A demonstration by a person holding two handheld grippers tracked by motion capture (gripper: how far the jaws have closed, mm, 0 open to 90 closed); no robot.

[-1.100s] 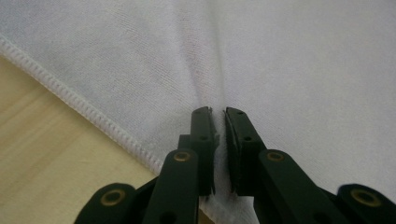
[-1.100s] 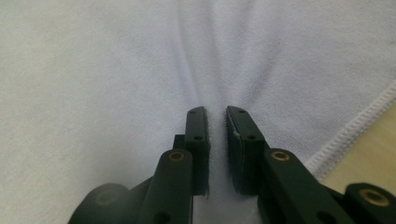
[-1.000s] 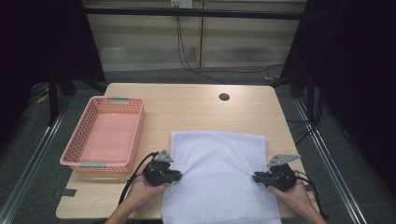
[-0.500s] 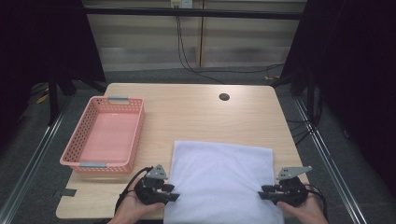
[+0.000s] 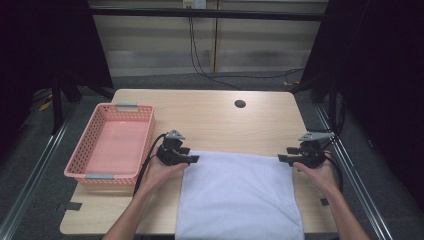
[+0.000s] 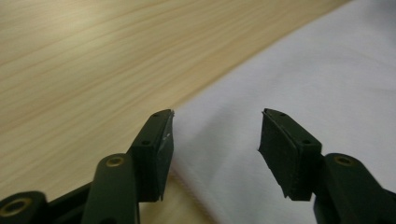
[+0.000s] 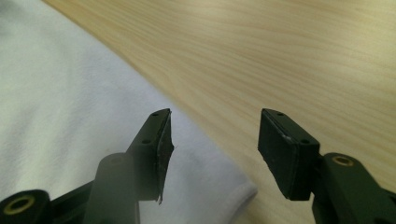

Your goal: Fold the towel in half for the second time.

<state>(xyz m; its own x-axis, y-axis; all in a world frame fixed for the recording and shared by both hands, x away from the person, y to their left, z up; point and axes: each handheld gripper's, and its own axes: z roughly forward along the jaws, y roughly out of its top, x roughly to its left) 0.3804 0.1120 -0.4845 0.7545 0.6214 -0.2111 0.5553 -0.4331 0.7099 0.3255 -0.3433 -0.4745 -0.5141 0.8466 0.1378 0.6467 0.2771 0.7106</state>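
A white towel (image 5: 240, 195) lies flat on the wooden table (image 5: 210, 112), on the near half of it, and its near edge hangs over the table's front edge. The far edge of the towel runs almost straight from one gripper to the other. The left gripper (image 5: 192, 159) is at the far left corner of the towel, and the right gripper (image 5: 281, 159) is at the far right corner; each is carried by one hand of the person. In the left gripper view, the jaws of the left gripper (image 6: 215, 135) stand spread, they have just been opening, and the towel (image 6: 303, 84) lies below the gap between them without being pinched. In the right gripper view, the jaws of the right gripper (image 7: 212, 135) are also spread and have just been opening; the hemmed corner of the towel (image 7: 70, 107) rests on the table (image 7: 280, 51) under the left jaw, free of the pads. A pink basket (image 5: 112, 145) stands on the left side of the table, just beside the left gripper and apart from the towel.
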